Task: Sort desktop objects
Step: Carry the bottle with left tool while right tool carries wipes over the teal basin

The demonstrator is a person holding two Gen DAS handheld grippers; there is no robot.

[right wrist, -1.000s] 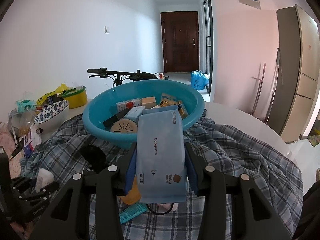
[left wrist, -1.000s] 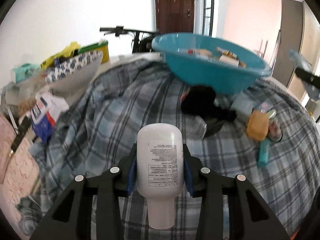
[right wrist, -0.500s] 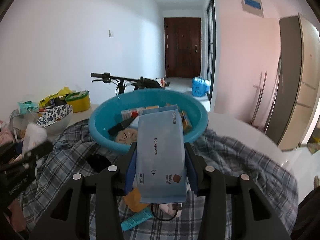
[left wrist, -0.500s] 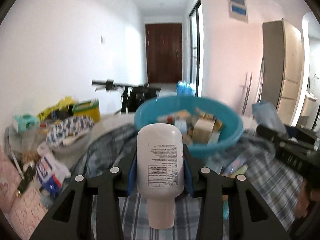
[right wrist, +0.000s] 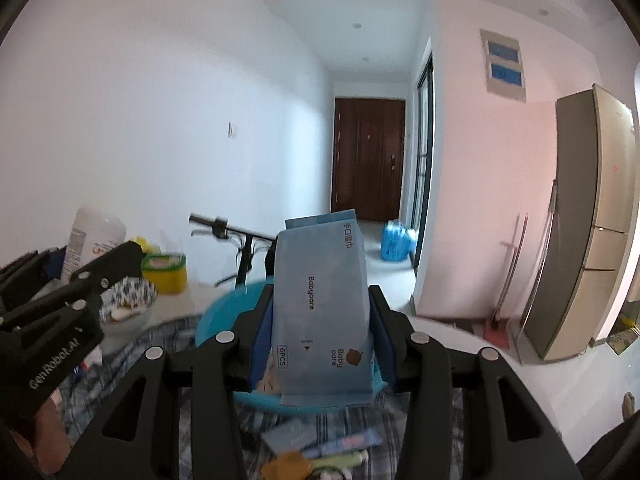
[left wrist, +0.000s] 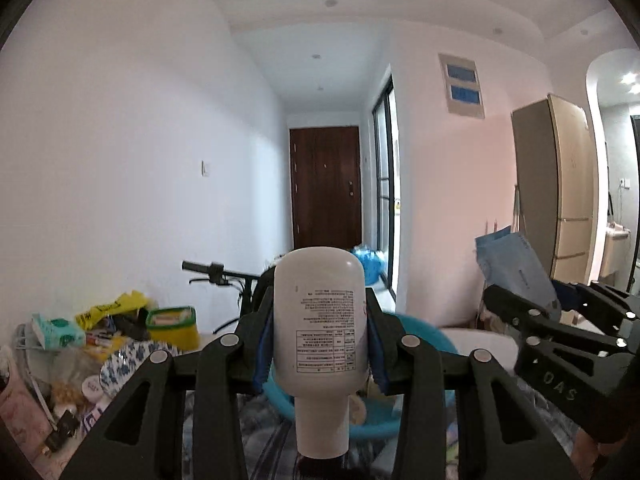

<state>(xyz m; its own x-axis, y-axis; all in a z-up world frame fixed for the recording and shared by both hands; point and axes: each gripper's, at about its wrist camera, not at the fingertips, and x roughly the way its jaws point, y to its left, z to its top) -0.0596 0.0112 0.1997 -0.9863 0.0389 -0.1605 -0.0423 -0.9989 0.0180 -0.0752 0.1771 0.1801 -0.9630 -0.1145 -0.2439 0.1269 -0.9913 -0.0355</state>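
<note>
The fingers of the left gripper (left wrist: 320, 344) are pinching a white plastic lotion bottle (left wrist: 320, 332) by its body, with the cap end pointing back toward the camera, and the fingers of the right gripper (right wrist: 320, 320) are pinching a flat blue soft pack of baby wipes (right wrist: 322, 300) by its two long edges. Both things are held in the air above a round turquoise plastic basin (right wrist: 224, 308), which stands on the blue checked cloth (right wrist: 160, 340) covering the worktop and seems the likely place for them. I judge that the smooth round bottle could slip out between the pads if the grip tilts, and the soft pack could bend and slide. The two grippers are near each other, so they may collide over the basin. Small objects (right wrist: 320, 452) lie on the cloth in front of the basin, not yet sorted.
</note>
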